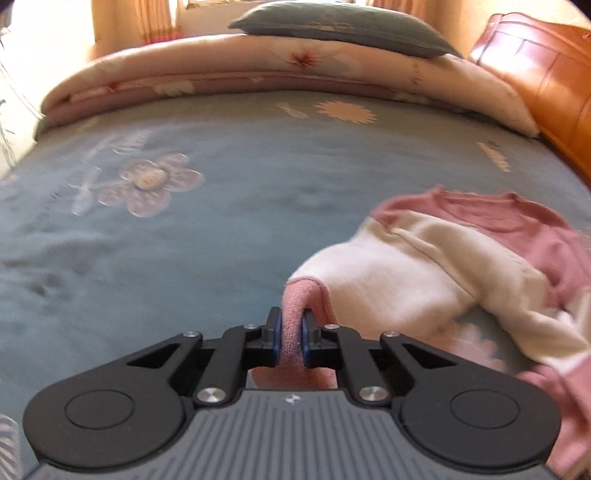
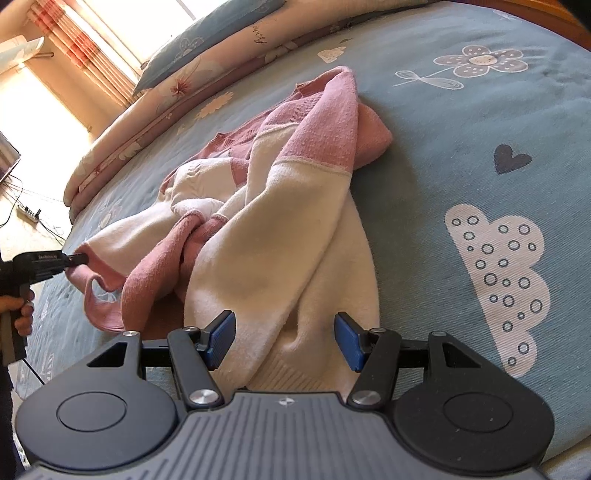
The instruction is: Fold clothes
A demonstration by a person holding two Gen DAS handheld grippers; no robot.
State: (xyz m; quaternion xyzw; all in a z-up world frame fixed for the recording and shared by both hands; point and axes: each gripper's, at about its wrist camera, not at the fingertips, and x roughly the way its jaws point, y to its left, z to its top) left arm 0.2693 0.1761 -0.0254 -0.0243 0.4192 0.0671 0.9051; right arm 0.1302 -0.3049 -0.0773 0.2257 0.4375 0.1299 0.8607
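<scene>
The sweater [image 2: 280, 221], pink and cream knit, lies crumpled on the bed [image 2: 461, 155], nearer its foot than the folded quilt [image 1: 258, 74] and pillow [image 1: 332, 29] at the far end. Its body is bunched, one sleeve trails up toward the quilt, and the other sleeve runs out to the side, where its pink cuff [image 1: 291, 328] is pinched.

The left tongs [image 1: 291, 328] are clamped together on that cuff, the knit squeezed between the blue pads, and the sleeve hangs taut from them, lifted a little off the sheet. The right tongs [image 2: 284, 338] stand apart just over the cream hem [image 2: 291, 369]; the cloth lies between the pads, but they do not press on it.

By my judgement the fold has hardly begun. No part is laid flat or doubled over; the sweater has first to be pulled out straight by sleeve and hem, then sleeves brought in and the body folded. All of that is left.

No basket, box or drawer shows in either view, so nothing is held in anything.
</scene>
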